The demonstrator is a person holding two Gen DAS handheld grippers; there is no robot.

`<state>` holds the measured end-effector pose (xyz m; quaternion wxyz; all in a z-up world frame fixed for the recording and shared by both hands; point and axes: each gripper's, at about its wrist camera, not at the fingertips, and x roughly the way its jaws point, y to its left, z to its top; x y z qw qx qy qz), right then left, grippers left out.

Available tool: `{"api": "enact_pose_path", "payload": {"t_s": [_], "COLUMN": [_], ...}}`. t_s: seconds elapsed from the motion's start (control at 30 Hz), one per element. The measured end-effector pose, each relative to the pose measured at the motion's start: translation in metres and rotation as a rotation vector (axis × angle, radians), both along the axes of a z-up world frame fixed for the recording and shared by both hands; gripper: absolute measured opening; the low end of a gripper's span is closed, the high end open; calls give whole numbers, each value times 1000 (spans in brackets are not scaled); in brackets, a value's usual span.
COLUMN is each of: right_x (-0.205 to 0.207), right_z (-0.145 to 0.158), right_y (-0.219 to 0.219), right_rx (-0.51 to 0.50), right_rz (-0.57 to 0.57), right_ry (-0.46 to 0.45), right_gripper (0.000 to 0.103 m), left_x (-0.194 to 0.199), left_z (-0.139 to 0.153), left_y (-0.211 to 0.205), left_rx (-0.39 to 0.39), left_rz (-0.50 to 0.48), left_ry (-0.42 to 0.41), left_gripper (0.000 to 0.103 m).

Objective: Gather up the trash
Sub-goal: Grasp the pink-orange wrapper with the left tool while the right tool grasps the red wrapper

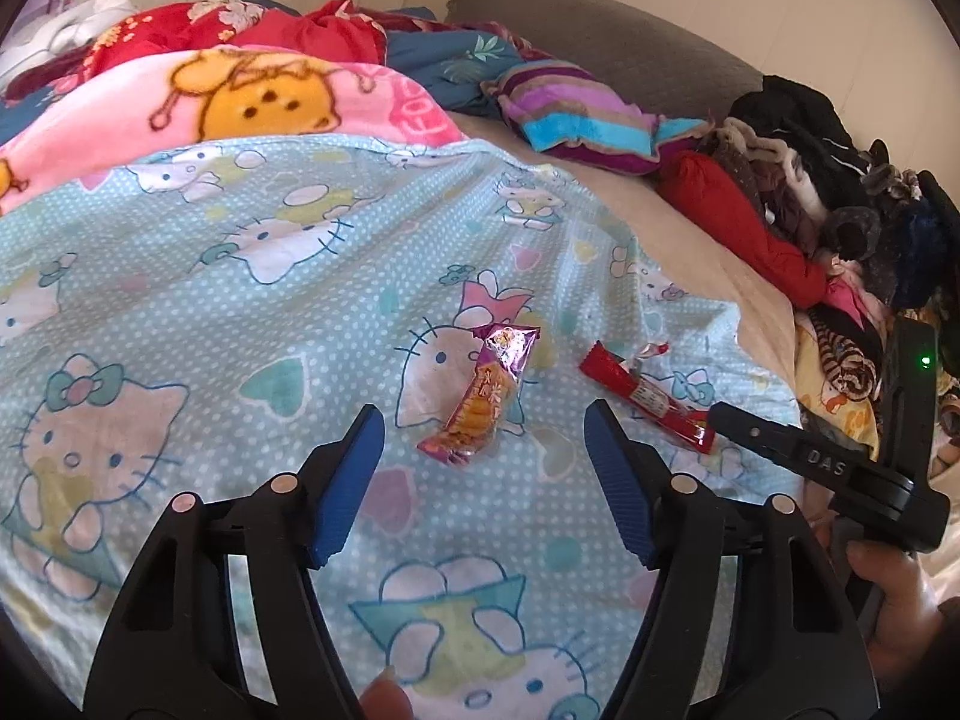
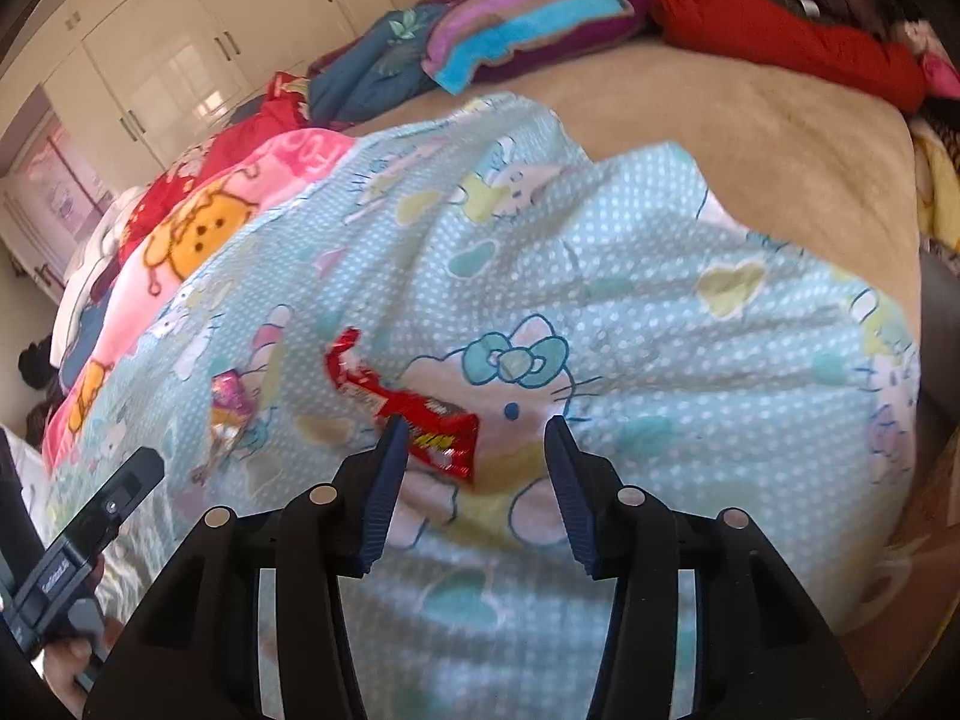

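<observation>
A purple and orange snack wrapper [image 1: 480, 396] lies on the light-blue cartoon-cat sheet [image 1: 210, 252]. My left gripper [image 1: 483, 420] hovers just above it, open, with the wrapper's near end between the blue fingertips and no pad touching it. A red candy wrapper [image 1: 648, 396] lies a little to its right. In the right wrist view the red wrapper [image 2: 420, 414] reaches in between the tips of my right gripper [image 2: 475, 427], close to the left finger. That gripper is open and not pressing on it. The purple wrapper [image 2: 231, 402] shows blurred further left.
A pink cartoon blanket [image 1: 270, 96] and red bedding [image 1: 240, 24] are bunched at the back. A striped blanket [image 1: 576, 114], a red cushion [image 1: 732, 222] and a dark clothes pile [image 1: 840, 180] line the right side. Beige mattress cover [image 2: 750, 138] lies beyond the sheet; white wardrobes [image 2: 180, 48] stand behind.
</observation>
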<state>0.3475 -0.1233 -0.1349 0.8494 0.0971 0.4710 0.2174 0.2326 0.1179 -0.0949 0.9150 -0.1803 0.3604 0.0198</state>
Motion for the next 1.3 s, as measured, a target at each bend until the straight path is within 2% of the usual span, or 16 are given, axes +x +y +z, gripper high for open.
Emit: {"api": "enact_pose_path", "payload": {"t_s": [0.07, 0.1, 0.13, 0.17, 0.2, 0.23, 0.33, 0.47, 0.6, 0.97, 1.3], "right_x": [5, 5, 4, 1, -1, -4, -16, -33, -46, -78, -107], "right_z": [-9, -12, -12, -11, -10, -8, -4, 3, 12, 49, 82], "right_y": [2, 2, 2, 2, 2, 2, 5, 3, -7, -51, -105], "right_rx": [3, 2, 0, -5, -9, -15, -50, -70, -38, 5, 15], "right_rz": [0, -2, -4, -1, 1, 8, 38, 63, 54, 21, -34], "right_ry": [20, 21, 12, -3, -12, -25, -58, -96, -111, -148, -203], "right_gripper": [43, 36, 18, 9, 7, 1, 1, 1, 1, 1, 1], "left_x": [5, 9, 11, 13, 16, 18, 24, 28, 20, -14, -33], "left_z": [-4, -7, -9, -11, -14, -17, -24, -30, -24, 3, 37], "left_y": [-1, -2, -3, -4, -4, -5, -6, -9, -12, -46, -84], "left_rx": [2, 3, 3, 2, -3, -8, -7, 13, 20, -15, -15], "left_rz": [-8, -12, -13, -13, -12, -12, -10, -1, -16, -91, -179], "left_ry": [8, 14, 20, 26, 31, 38, 61, 94, 77, -6, -78], "left_gripper": [59, 58, 58, 57, 56, 55, 45, 17, 6, 5, 5]}}
